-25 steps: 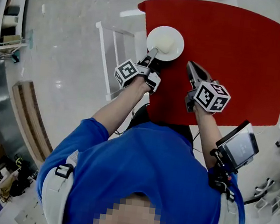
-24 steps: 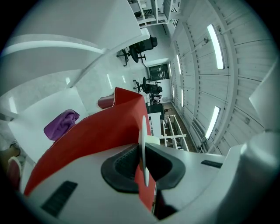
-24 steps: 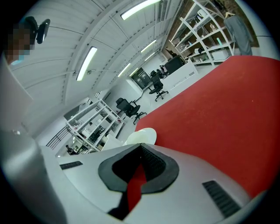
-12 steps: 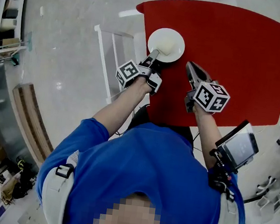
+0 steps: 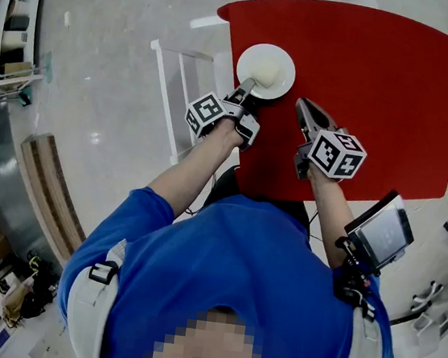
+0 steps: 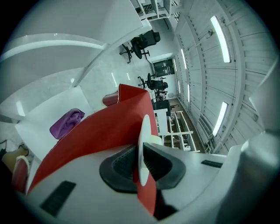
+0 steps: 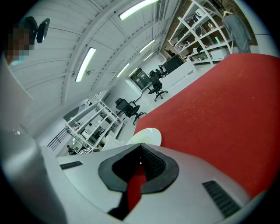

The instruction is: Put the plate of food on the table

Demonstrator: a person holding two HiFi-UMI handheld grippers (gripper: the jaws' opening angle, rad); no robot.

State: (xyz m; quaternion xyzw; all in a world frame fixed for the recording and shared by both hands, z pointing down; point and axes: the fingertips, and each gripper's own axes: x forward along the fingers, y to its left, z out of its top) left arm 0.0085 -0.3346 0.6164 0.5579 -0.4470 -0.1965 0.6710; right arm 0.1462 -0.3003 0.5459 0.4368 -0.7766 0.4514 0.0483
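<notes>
A white plate (image 5: 269,64) with a pale lump of food (image 5: 269,74) is over the near left part of the red table (image 5: 380,96). My left gripper (image 5: 248,84) is shut on the plate's near rim. In the left gripper view the plate (image 6: 143,131) shows edge-on, pinched between the dark pads (image 6: 122,162). I cannot tell whether the plate rests on the table. My right gripper (image 5: 300,104) is to the plate's right over the red table, shut and empty. From the right gripper view the plate (image 7: 148,136) lies just beyond the right gripper (image 7: 140,148).
A white chair (image 5: 178,87) stands against the table's left edge. A screen device (image 5: 381,232) is strapped to the person's right forearm. Shelving (image 5: 13,18) and a wooden bench (image 5: 48,193) line the left. A purple cloth (image 6: 66,123) lies on a white surface beyond.
The left gripper and the plate have shifted only a touch to the right. The right gripper has stayed where it was.
</notes>
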